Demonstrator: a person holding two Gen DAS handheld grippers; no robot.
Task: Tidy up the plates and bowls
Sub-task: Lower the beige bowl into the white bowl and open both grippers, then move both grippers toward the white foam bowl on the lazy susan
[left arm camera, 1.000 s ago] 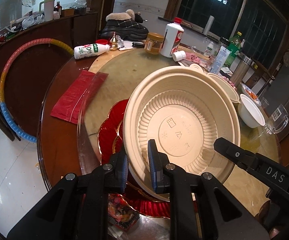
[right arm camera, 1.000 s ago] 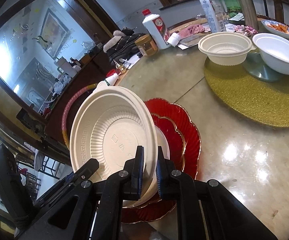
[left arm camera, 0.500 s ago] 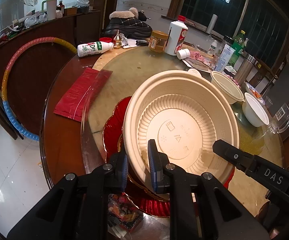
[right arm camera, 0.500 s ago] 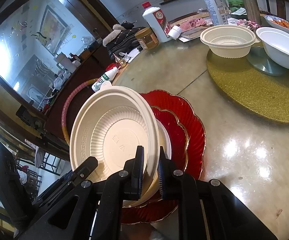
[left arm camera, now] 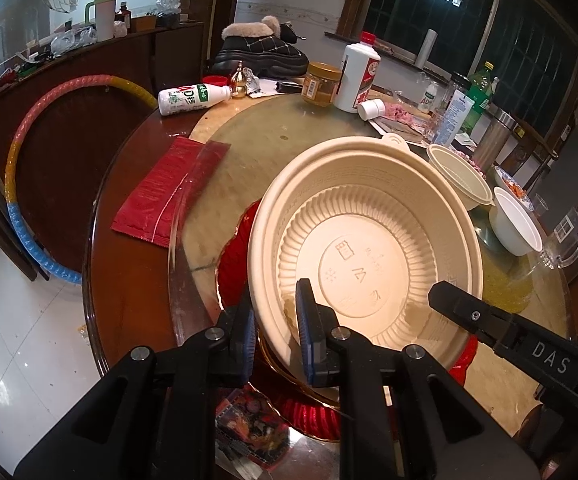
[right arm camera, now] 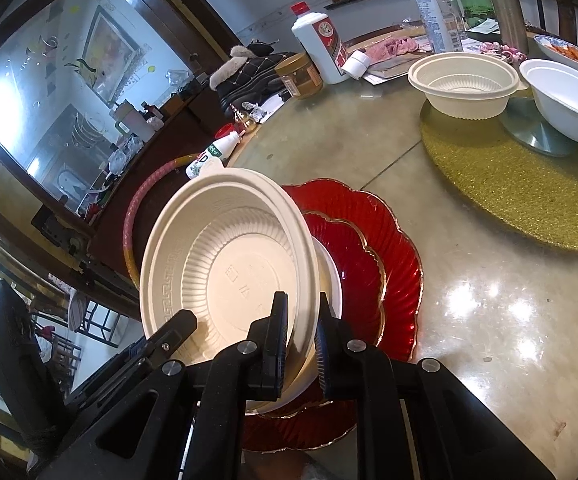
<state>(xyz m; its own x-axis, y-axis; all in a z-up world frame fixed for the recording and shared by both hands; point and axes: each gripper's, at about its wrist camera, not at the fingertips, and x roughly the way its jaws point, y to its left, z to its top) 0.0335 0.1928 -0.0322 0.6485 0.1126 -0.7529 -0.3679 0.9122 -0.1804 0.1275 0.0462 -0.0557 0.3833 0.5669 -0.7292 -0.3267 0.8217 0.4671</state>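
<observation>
A big beige ribbed bowl (left arm camera: 369, 248) hangs tilted over a stack of two red scalloped plates (right arm camera: 393, 248) with a white dish (right arm camera: 331, 280) on top. My left gripper (left arm camera: 275, 300) is shut on the bowl's near left rim. In the right wrist view my right gripper (right arm camera: 301, 304) is shut on the opposite rim of the same bowl (right arm camera: 229, 264). One of its black fingers (left arm camera: 469, 312) shows in the left wrist view. A smaller beige bowl (right arm camera: 465, 84) and a white bowl (right arm camera: 569, 100) stand farther back on the table.
A gold glitter mat (right arm camera: 509, 184) lies under the two far bowls. A white liquor bottle (left arm camera: 359, 74), a jar (left arm camera: 321, 84), a toppled milk bottle (left arm camera: 193, 98) and a red packet (left arm camera: 165, 192) sit toward the table's far and left edges. A glass mug (left arm camera: 565, 236) stands at right.
Both grippers keep their hold on the beige bowl. It has shifted only slightly over the red plates, and more of the smaller beige bowl shows past its rim.
</observation>
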